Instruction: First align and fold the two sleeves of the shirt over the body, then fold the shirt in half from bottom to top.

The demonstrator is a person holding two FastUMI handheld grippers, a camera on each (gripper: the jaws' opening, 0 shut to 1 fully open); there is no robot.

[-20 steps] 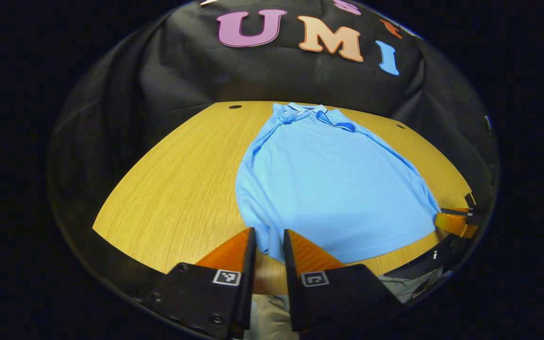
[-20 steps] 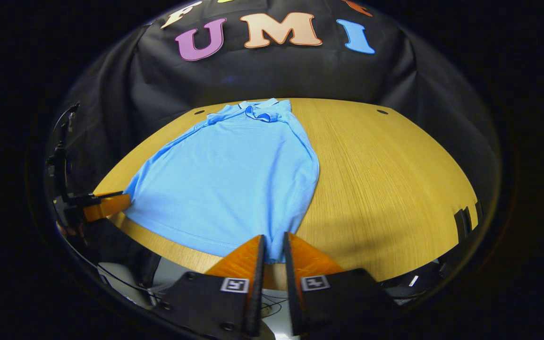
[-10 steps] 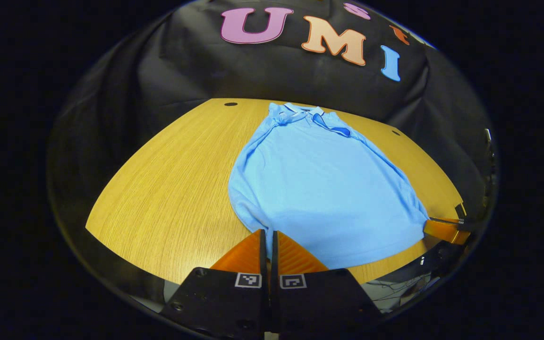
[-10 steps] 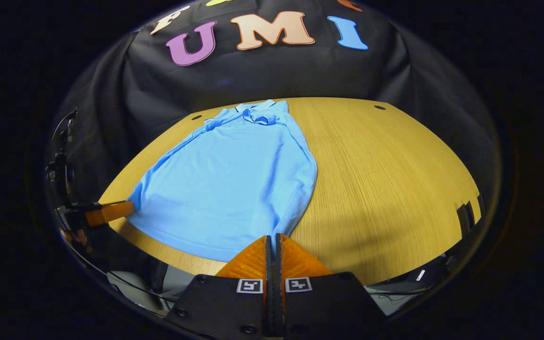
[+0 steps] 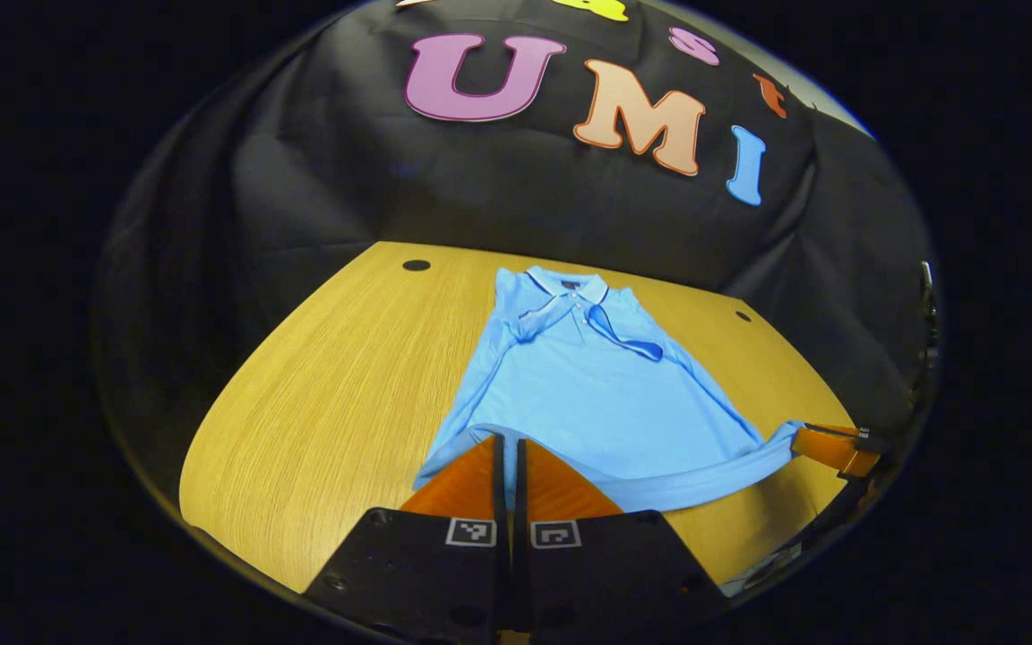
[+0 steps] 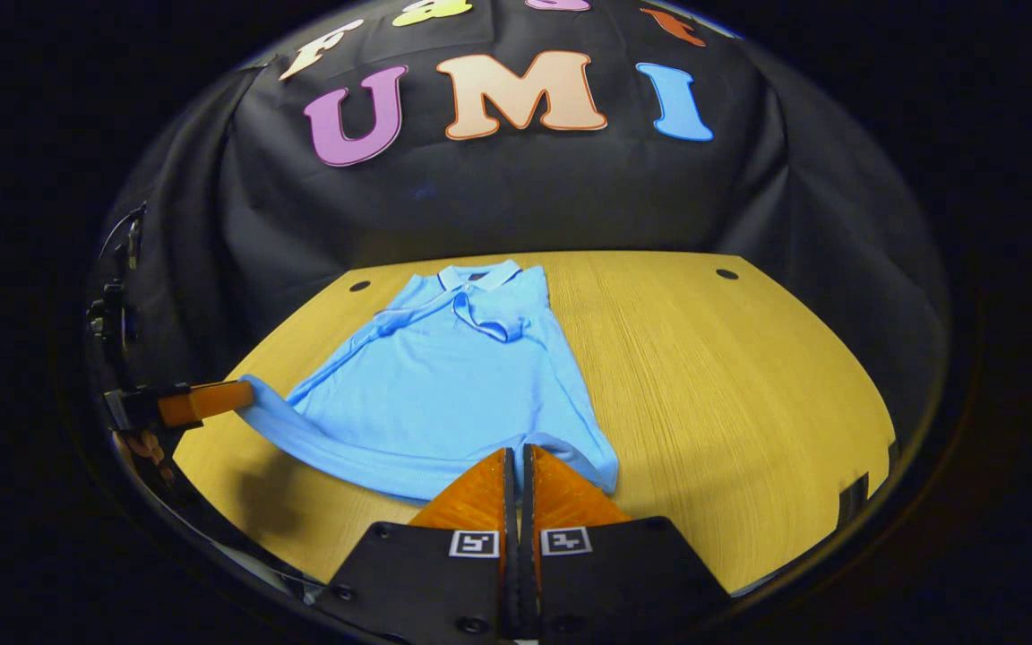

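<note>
The light blue shirt [image 5: 597,394] lies on the wooden table [image 5: 328,394], collar toward the far edge, sleeves folded over the body. The left claw [image 5: 507,461] is pinched closed on one bottom corner of the hem, lifted off the table near the near edge. The right claw [image 6: 517,470] is likewise clamped on the other corner, the hem [image 6: 346,448] stretched between them.

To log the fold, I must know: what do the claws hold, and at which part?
Both hold the shirt by its bottom hem: the left claw at one corner, the right claw at the other.
</note>
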